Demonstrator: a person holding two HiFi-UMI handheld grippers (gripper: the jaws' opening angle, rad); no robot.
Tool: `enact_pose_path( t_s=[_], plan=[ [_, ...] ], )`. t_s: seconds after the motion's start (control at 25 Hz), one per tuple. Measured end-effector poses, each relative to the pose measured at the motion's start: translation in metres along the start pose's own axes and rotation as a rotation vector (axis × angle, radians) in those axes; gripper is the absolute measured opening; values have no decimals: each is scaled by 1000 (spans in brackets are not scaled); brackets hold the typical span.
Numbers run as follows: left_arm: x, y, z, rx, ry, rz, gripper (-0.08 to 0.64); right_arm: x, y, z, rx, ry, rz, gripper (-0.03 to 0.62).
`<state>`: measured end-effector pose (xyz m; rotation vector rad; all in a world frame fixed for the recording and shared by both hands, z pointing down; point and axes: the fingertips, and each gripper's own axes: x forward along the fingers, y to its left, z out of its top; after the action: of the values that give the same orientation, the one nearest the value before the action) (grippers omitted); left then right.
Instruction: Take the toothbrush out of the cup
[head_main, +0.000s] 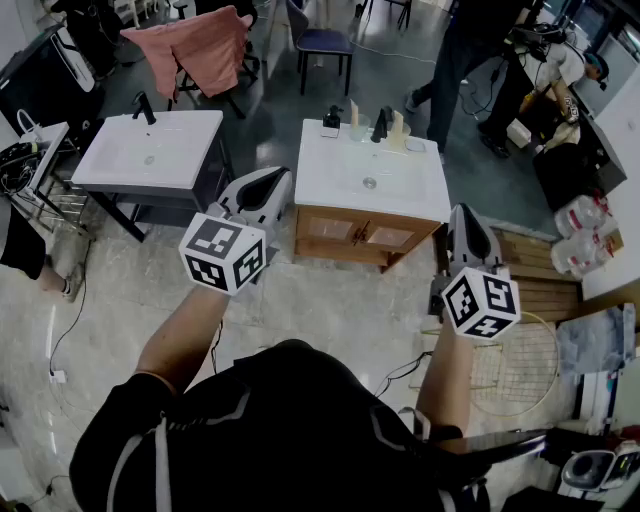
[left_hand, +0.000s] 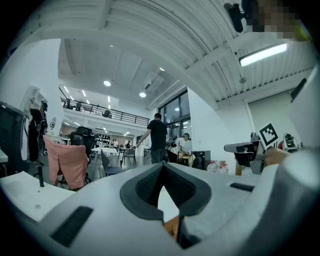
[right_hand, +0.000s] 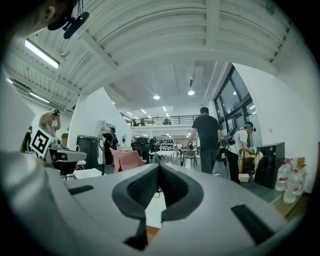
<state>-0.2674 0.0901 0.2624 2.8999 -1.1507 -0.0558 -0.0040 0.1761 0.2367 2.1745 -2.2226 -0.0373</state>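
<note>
Toothbrush (head_main: 352, 112), a thin pale stick, seems to stand up in a small clear cup (head_main: 361, 128). It is at the back of the smooth white sink top (head_main: 330, 178), beside the black tap (head_main: 381, 124). It is too small to be sure. Only the head view shows it. The gripper views show a person in a black shirt (left_hand: 158, 135) far off. The left gripper (left_hand: 162, 167) and right gripper (right_hand: 159, 167) have grey jaws with dark ribbed pads. Both pairs are pressed together, hold nothing, and are well apart from the cup.
</note>
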Motion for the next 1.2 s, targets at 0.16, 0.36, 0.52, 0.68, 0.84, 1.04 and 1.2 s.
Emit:
enact_pose_path(
  t_s=[0.16,0.36,0.52,0.68,0.84,1.04,1.2],
  plan=[
    [-4,-1,2,-16,-10,5,3,-4,-3,-2,-19,9,-15,3],
    [-4,0,-1,-20,1,24,3,-8,-4,-2,-9,6,-24,3],
    [-2,-3,-1,3,7,41,3,-11,-8,-1,16,-7,-18,5],
    [2,-11,4,-9,-2,28,3,-12,-13,-3,26,6,-20,5],
    [12,-18,5,42,16,29,3,-15,-20,-4,37,9,-21,5],
    [20,-23,8,104,40,40,3,-23,-29,-8,39,13,-17,5],
    [27,-38,15,75,10,18,3,-30,-40,-10,50,9,-13,5]
  ],
)
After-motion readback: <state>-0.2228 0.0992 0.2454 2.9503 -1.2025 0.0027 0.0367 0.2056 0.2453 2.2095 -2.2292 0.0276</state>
